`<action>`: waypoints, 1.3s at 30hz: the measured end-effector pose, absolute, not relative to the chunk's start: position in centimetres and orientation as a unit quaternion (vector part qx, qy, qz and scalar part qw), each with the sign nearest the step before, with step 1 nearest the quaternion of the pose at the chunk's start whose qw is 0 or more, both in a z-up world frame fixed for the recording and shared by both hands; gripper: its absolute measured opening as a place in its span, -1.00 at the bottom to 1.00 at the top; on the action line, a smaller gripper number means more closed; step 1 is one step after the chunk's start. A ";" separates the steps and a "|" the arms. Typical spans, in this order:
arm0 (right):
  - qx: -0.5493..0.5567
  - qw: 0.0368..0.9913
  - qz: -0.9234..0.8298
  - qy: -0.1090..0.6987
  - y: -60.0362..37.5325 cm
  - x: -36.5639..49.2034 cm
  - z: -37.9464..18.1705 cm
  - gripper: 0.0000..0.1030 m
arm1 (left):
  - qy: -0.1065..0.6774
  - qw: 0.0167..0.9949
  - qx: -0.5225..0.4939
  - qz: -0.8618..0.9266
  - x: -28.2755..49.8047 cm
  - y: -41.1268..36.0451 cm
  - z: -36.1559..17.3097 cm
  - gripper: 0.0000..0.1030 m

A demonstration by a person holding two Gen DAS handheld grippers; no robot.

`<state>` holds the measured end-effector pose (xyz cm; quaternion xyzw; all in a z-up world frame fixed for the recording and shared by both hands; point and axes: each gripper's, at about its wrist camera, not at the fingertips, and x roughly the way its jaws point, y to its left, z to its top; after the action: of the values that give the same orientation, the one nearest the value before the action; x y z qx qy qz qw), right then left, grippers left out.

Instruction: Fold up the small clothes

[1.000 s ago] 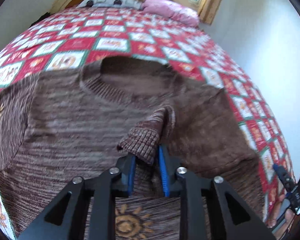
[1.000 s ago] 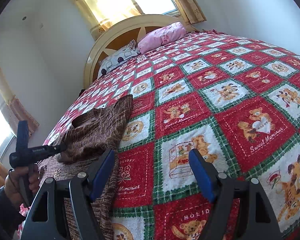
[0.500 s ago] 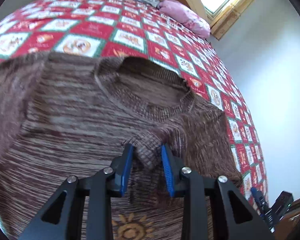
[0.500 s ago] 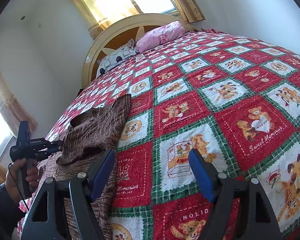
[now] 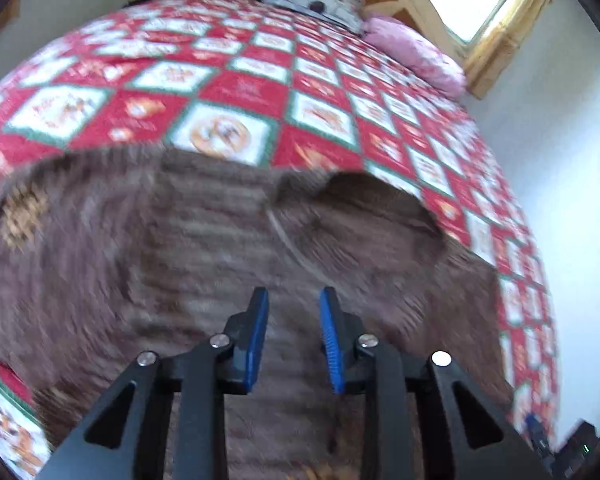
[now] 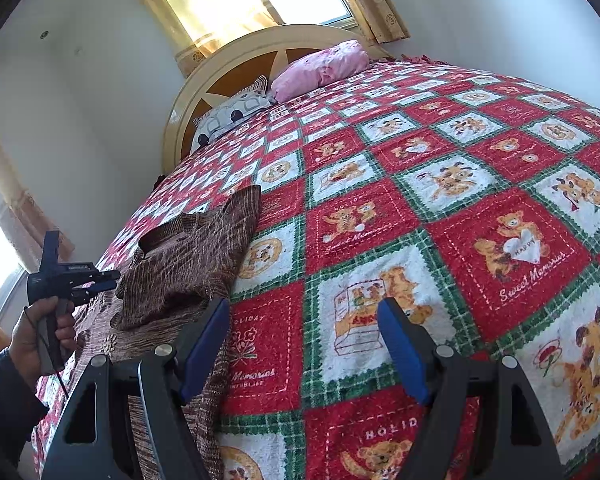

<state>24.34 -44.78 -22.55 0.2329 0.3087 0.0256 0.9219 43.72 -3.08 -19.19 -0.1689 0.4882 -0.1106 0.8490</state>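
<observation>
Brown sweater (image 5: 204, 248): spread on the quilt (image 5: 244, 92), neckline at 2 o'clock of the left gripper (image 5: 294, 336). Left jaws: narrow, just closing, nothing clamped. Right gripper (image 6: 304, 344): jaws held wide and empty, sweater at 10 o'clock.

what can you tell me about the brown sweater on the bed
The brown sweater is a small knitted piece with fine lighter stripes, a ribbed round neck and tan motifs on one sleeve and near the hem. It lies on the red, white and green quilt by the bed's side edge, its one sleeve folded in over the body. The left gripper hovers over the chest, nothing between its fingers. The left view is blurred.
</observation>
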 end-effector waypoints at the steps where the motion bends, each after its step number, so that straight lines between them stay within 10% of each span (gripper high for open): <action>1: 0.232 0.922 0.025 0.310 -44.7 24.3 -22.5 0.48 | 0.491 0.847 -0.166 -0.122 42.8 -3.4 -19.3 -0.44; 11: 0.232 0.922 0.024 0.308 -44.7 24.2 -22.5 0.49 | 0.475 0.853 -0.132 -0.170 40.0 -7.3 -19.1 0.00; 13: 0.233 0.922 0.024 0.307 -44.8 24.2 -22.5 0.49 | 0.468 0.861 -0.108 -0.167 40.8 -8.0 -18.9 -0.03; 16: 0.231 0.922 0.025 0.310 -44.7 24.3 -22.5 0.49 | 0.470 0.863 -0.082 -0.168 42.1 -8.4 -19.1 -0.82; 39: 0.220 0.925 0.033 0.308 -44.0 24.4 -22.3 0.49 | 0.488 0.861 -0.009 -0.144 36.3 -9.0 -20.8 -0.38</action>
<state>24.37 -44.02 -22.34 0.2198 0.3077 0.0329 0.9252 36.28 -8.99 -20.82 -0.0090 0.4878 -0.1438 0.8609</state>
